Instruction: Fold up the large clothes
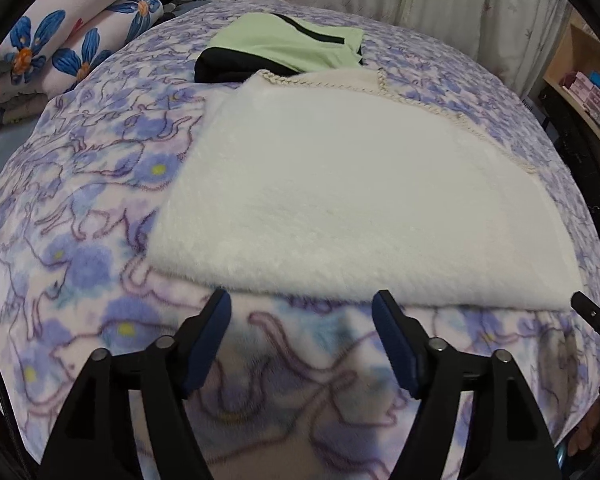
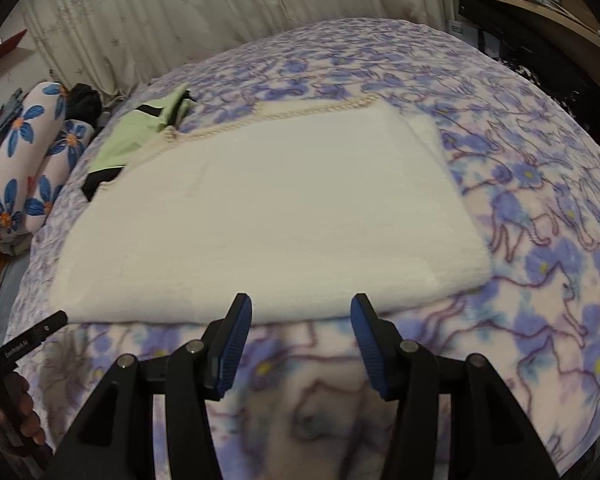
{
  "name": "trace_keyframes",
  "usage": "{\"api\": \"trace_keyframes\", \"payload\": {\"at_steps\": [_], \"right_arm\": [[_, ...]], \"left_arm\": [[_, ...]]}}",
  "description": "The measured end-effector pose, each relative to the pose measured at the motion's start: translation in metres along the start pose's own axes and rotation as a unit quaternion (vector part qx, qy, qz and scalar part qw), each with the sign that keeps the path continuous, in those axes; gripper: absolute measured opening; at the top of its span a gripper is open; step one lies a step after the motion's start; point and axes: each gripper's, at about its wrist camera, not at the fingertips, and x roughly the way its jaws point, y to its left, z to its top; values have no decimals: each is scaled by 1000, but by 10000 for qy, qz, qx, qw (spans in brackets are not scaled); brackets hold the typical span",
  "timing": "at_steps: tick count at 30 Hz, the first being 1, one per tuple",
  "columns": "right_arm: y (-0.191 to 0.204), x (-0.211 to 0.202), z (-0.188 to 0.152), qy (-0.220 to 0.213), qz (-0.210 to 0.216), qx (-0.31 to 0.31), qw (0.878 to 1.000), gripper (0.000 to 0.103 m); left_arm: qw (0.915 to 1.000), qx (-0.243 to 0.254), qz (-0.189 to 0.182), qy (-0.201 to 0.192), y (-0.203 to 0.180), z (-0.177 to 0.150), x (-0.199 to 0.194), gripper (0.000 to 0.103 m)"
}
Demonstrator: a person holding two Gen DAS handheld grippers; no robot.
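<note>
Both the left claw (image 1: 302,304) and right claw (image 2: 301,308) hover released before the folded white sweater (image 1: 340,200), soft and floppy, best pinched at its near edge.

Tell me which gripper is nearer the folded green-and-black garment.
Left. The left gripper sits below the folded green-and-black garment; the right gripper sees it far off to its left.

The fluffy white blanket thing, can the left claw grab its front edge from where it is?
Probably yes. The left claw is open and empty, right at the near edge of the white garment. Only bare bedspread lies between them, so nothing blocks it.
</note>
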Motion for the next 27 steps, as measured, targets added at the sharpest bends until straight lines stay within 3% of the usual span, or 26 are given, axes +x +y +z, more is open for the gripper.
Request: {"api": "trace_keyframes", "payload": {"at_steps": [7, 14, 23, 27], "right_arm": [[26, -6, -8, -27, 263, -100, 9996, 52], [45, 7, -22, 89, 402, -254, 9988, 55], [66, 23, -11, 38, 564, -510, 9971, 55], [73, 36, 4, 2, 563, -598, 9966, 55]], "left_arm": [[9987, -278, -408, 123, 6, -13, -13, 73], [9827, -842, -1580, 484, 17, -28, 8, 80], [9782, -1190, -1693, 190, 20, 1, 62, 81], [9707, -1611, -1771, 187, 25, 25, 88, 84]]}}
